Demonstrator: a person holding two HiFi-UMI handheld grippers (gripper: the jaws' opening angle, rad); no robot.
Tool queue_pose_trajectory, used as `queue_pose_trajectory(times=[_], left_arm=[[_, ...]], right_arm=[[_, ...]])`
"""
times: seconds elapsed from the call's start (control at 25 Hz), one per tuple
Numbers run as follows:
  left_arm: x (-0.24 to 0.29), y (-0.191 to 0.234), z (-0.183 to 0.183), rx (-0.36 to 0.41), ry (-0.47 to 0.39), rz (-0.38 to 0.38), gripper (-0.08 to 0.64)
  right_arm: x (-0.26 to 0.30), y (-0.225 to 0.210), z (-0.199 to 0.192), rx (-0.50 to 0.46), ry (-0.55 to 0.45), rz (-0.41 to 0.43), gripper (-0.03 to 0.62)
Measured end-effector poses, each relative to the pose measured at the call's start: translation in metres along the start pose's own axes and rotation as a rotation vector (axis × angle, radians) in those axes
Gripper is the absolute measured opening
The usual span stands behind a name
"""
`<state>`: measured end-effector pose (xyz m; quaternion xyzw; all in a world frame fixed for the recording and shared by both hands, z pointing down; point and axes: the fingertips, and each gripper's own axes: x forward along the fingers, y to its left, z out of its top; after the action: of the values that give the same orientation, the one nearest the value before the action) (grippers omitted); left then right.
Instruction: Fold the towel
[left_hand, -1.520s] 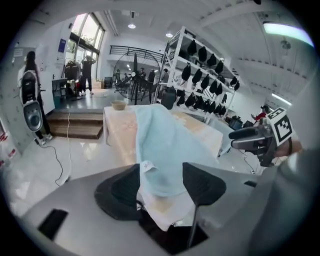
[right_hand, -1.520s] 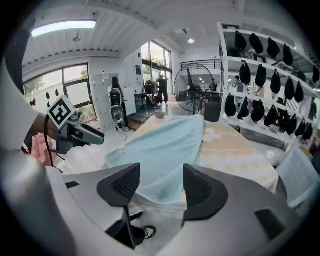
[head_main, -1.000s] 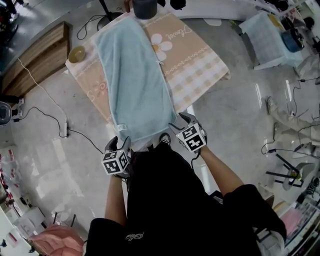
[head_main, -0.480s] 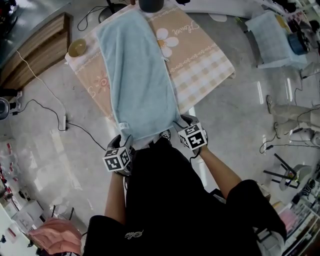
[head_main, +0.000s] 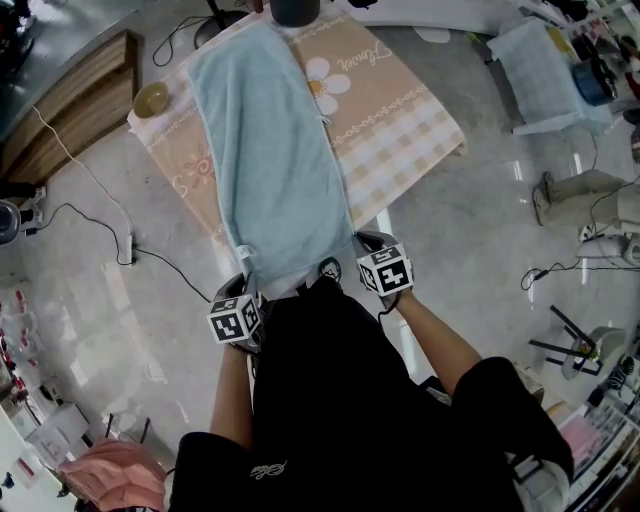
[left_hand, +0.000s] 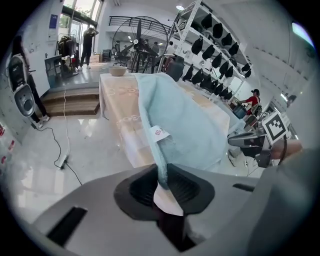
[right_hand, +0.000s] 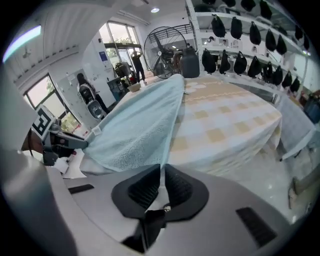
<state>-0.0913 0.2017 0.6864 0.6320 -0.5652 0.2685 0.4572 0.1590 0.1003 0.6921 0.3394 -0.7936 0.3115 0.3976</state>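
Note:
A light blue towel (head_main: 270, 150) lies lengthwise on the cloth-covered table (head_main: 400, 110), its near end hanging over the edge by my body. My left gripper (head_main: 246, 284) is at the near left corner. In the left gripper view its jaws are closing on the towel (left_hand: 185, 115) hem, and the left gripper (left_hand: 162, 172) pads press on the fabric below a white label (left_hand: 159, 133). My right gripper (head_main: 358, 244) holds the near right corner. In the right gripper view the towel (right_hand: 140, 125) edge runs into the shut right gripper (right_hand: 161, 172).
A small bowl (head_main: 152, 98) sits on the table's far left corner and a dark cylinder (head_main: 295, 10) at its far end. A wooden platform (head_main: 70, 110) lies left, cables (head_main: 130, 250) cross the floor, a covered chair (head_main: 540, 70) stands right. A large fan (left_hand: 137, 42) stands beyond.
Both grippers stood open at the towel's near corners a second ago. Both have since closed onto the fabric, and the right one dropped slightly and rolled.

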Motion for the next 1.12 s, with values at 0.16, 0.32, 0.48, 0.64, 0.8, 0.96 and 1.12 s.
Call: queue_pose_trajectory(times=[0.16,0.32,0.48,0.64,0.8,0.96,1.12], left_arm=[[-0.002,-0.002,0.001,-0.002,-0.013,0.004,0.063],[-0.004,-0.005,0.003,0.004,-0.019,0.002,0.063],[-0.004,-0.007,0.005,0.011,-0.019,-0.002,0.057],[-0.003,-0.007,0.005,0.022,-0.017,-0.002,0.049],[-0.004,-0.006,0.006,0.023,-0.026,0.003,0.046],[-0.009,-0.008,0.008,0.019,-0.05,0.007,0.044],[-0.019,-0.013,0.011,0.002,-0.09,0.013,0.044]], right_arm=[[0.0,0.008,-0.002,0.075,-0.011,0.073,0.137],[0.004,0.008,-0.004,0.16,-0.001,0.087,0.137],[0.006,0.006,-0.003,0.243,0.008,0.091,0.123],[0.002,0.007,-0.001,0.207,0.003,0.095,0.019],[-0.005,0.01,0.003,0.114,-0.014,0.083,0.015],[-0.017,0.013,0.011,0.035,-0.06,0.084,0.014],[-0.033,0.017,0.02,-0.001,-0.108,0.09,0.014]])
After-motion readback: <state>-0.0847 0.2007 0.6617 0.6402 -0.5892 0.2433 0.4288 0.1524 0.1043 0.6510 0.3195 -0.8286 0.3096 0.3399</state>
